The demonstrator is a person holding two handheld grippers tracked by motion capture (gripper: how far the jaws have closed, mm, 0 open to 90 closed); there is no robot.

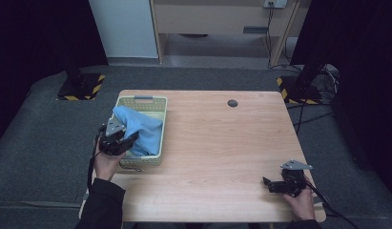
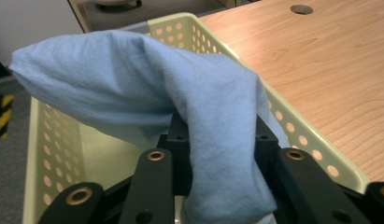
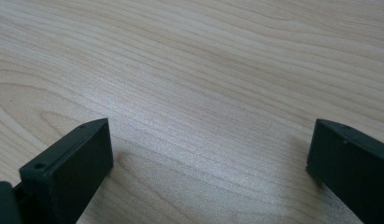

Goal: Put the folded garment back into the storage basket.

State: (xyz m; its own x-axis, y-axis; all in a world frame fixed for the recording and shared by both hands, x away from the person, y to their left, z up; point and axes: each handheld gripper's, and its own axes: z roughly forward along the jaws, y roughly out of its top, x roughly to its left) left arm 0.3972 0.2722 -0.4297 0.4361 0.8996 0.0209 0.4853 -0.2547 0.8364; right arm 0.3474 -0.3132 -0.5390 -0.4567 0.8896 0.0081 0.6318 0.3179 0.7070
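Observation:
A light blue cloth (image 1: 139, 129) hangs bunched over the pale green perforated basket (image 1: 153, 102) at the table's left side. My left gripper (image 1: 118, 138) is shut on the cloth at the basket's near left corner; in the left gripper view the blue cloth (image 2: 180, 102) drapes between and over the black jaws, above the basket (image 2: 316, 154). My right gripper (image 1: 272, 183) rests low over the table's front right part, open, its fingers (image 3: 73, 163) wide apart with bare wood between them.
The wooden table (image 1: 222, 143) has a round cable hole (image 1: 232, 103) near its far edge. Grey carpet surrounds the table. Two stands with yellow-black bases (image 1: 81, 88) flank the far corners, and cables (image 1: 308, 114) lie at the right.

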